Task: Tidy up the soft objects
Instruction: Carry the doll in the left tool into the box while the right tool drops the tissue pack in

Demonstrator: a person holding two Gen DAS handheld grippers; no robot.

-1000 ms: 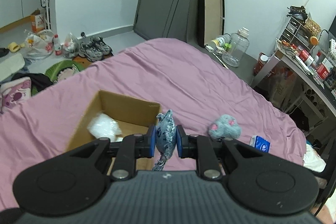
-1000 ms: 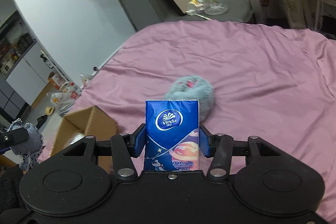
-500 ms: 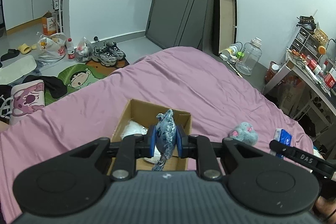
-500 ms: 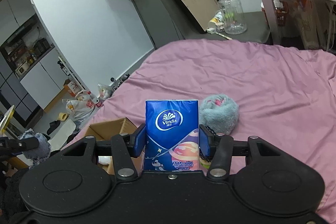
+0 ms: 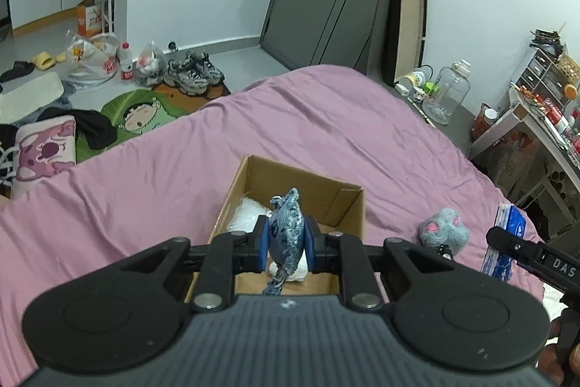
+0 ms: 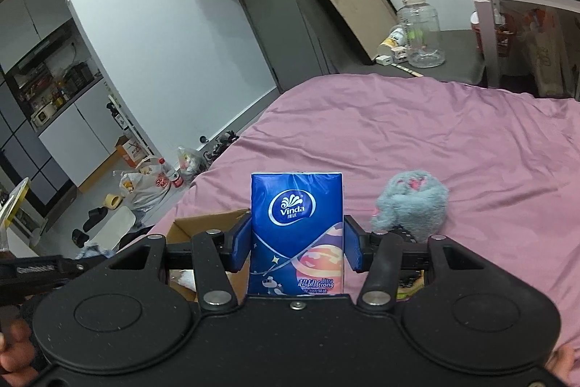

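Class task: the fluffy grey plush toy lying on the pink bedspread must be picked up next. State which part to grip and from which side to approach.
Grip the grey plush toy across its rounded middle, descending from above: it lies free on the bedspread, and its soft pile should compress between the fingers.

Two grippers are in view: the left gripper (image 5: 287, 243) and the right gripper (image 6: 296, 243). Each has two blue-padded fingers (image 5: 262, 243), four in all. One blue-grey fabric pouch (image 5: 286, 229) sits between the left pair. One blue tissue pack (image 6: 296, 234) sits between the right pair. One cardboard box (image 5: 290, 184) stands on the one pink bed (image 5: 326, 122). Inside the box are two white soft items, a crinkly bag (image 5: 246, 216) and a cloth (image 5: 299, 272). Right of the box lies one grey plush toy (image 5: 444, 231). Beyond the bed, away from the box, are two sneakers (image 5: 194, 73), one clear jug (image 5: 447, 91) and one table (image 5: 540, 129).
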